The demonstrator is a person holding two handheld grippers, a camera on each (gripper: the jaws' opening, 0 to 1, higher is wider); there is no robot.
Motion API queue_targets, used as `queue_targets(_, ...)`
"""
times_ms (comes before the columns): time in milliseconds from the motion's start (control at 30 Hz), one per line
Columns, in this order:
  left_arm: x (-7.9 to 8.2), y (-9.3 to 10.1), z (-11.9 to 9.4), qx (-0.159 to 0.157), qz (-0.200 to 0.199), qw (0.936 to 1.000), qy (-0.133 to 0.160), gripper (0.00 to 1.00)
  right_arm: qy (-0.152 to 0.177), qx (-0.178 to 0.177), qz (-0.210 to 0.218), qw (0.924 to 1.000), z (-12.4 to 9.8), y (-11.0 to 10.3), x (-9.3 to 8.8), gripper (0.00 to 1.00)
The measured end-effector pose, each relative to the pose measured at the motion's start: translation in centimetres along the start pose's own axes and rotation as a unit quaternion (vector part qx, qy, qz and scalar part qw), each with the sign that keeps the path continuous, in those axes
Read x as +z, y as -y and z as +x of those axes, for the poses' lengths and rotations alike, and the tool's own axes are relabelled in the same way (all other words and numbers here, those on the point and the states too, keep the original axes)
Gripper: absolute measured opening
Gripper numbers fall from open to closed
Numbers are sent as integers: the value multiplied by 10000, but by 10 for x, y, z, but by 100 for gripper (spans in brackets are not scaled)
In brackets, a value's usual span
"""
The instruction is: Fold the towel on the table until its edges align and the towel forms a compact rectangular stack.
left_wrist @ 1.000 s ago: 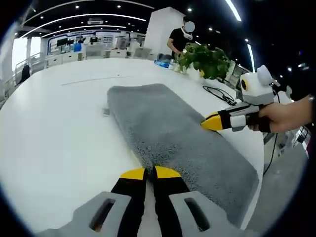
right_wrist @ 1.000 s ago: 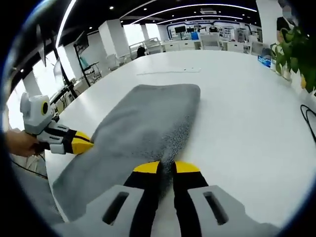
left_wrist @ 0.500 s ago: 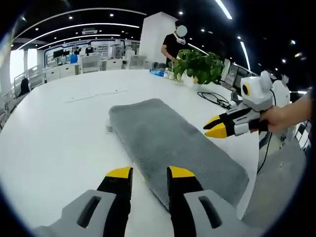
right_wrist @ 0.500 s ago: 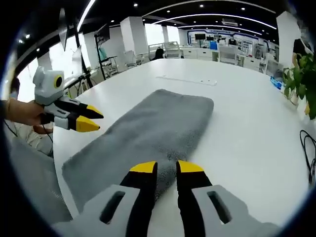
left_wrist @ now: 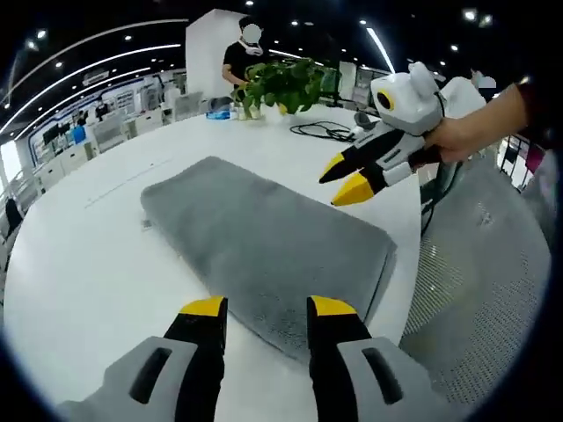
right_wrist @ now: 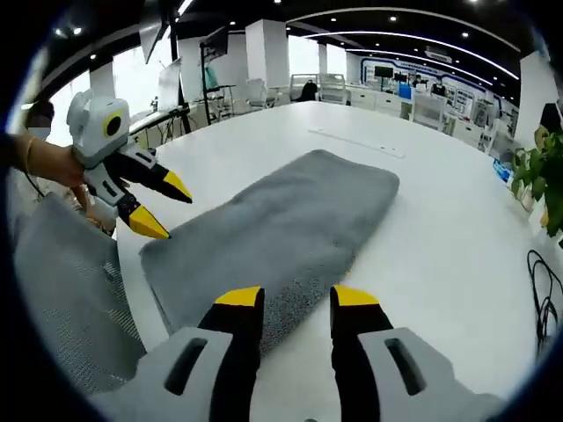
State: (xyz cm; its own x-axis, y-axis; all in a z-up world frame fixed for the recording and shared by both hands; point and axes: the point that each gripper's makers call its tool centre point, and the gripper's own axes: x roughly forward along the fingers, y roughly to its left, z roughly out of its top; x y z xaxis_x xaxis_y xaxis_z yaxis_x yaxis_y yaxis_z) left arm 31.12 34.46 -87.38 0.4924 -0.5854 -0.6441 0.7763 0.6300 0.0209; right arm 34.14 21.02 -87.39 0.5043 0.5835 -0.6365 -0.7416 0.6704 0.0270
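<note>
Left gripper (left_wrist: 259, 305): jaws parted, holding nothing, raised just short of the towel's (left_wrist: 264, 239) near long edge. Right gripper (right_wrist: 295, 296): likewise parted and empty at the opposite long edge. The towel lies flat on the white table (left_wrist: 79, 264) as a long folded strip, its long axis running away from both grippers. Judgement: neither is nearer; the near short end is the likely next grasp.
</note>
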Motion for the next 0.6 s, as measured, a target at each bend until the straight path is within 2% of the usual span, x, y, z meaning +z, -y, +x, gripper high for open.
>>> queue_targets(100,1,18,0,-239,346,9991,-15,38,-108,137,-143,9997,-3,-12,-9,29)
queue_targets(267,-2,40,0,-584,609,9964,-59,38,-163,534,-372,9977,-7,-40,-15,29)
queue_targets(333,-7,45,1,-686,801,9943,-158,36,-201,709,-660,9951,-9,-53,-16,29)
queue_targets(433,-13,52,2,-721,1093,9911,-247,23,-247,959,-962,9904,-11,-71,-20,28)
queue_targets(600,-24,62,7,-917,1271,9867,-432,26,-410,1117,-1317,9841,-9,-85,-33,27)
